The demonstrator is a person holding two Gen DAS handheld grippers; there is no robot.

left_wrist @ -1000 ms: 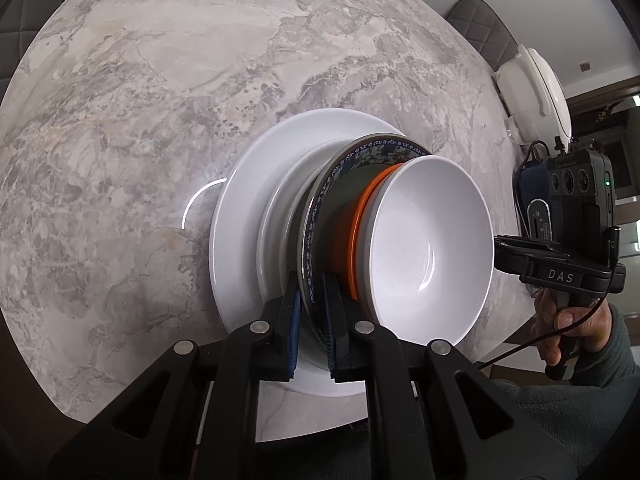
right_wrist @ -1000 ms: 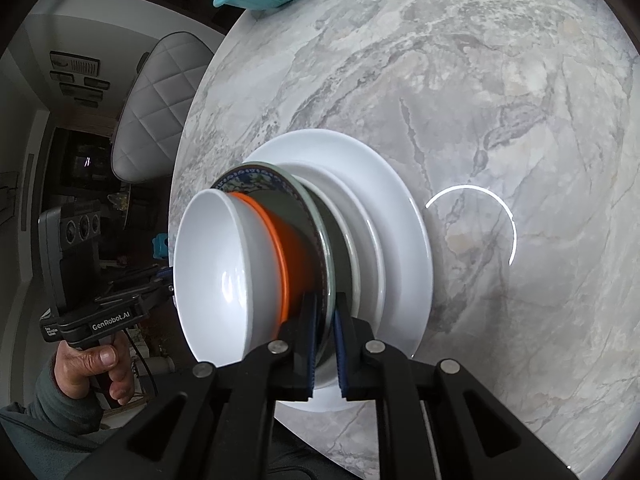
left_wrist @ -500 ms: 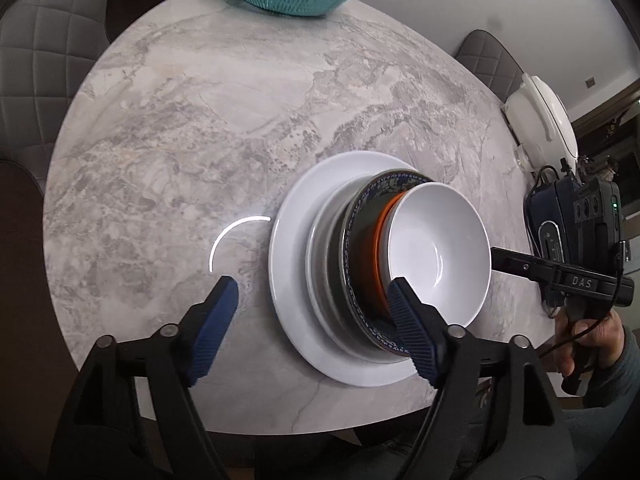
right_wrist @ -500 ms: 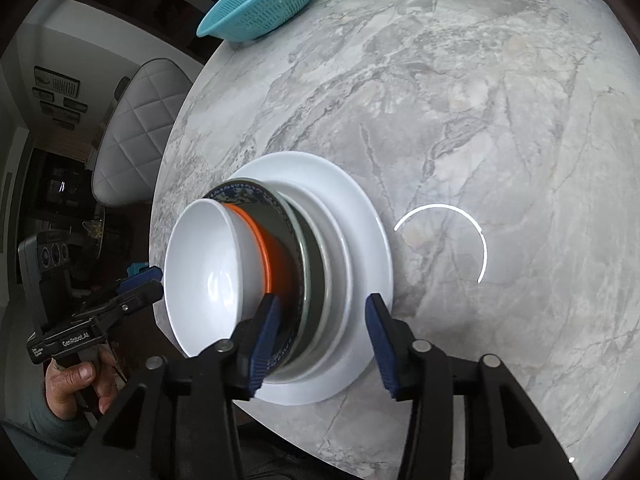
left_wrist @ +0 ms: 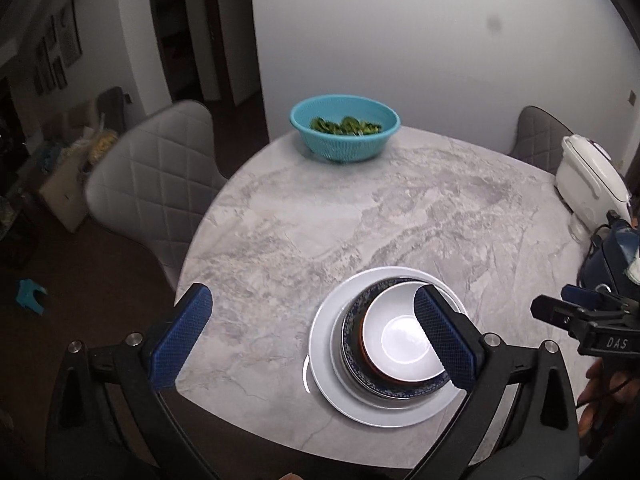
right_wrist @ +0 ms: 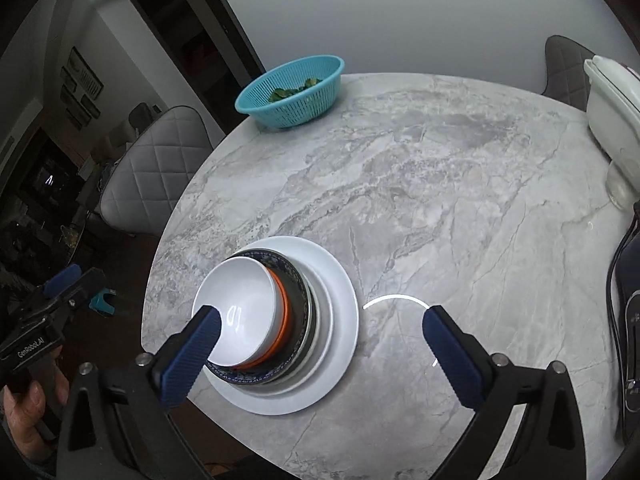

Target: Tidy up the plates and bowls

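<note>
Stack nested largest-down at desk (left_wrist: 400,208) near edge, white bowl (left_wrist: 400,340) topmost for stability; left tool (left_wrist: 316,334) and right tool (right_wrist: 320,330) just spread wide, released, gripping nothing.

Round grey marble table (left_wrist: 360,220): large white plate (left_wrist: 324,344) near front edge, teal colander (left_wrist: 344,132) at far edge, white appliance (left_wrist: 588,176), possibly cooker, right.

Black frames, blue pads: my two claws

My left claw (left_wrist: 310,330) and right claw (right_wrist: 320,342) are matte black triangular frames with silver screw heads, each finger faced with a blue cross-hatched pad (left_wrist: 182,336). White lettering marks the bodies: "DAS" on the right, "GenRobot.AI" on the left. A dark sleeve (right_wrist: 28,458) shows behind my left hand (right_wrist: 24,412).
</note>
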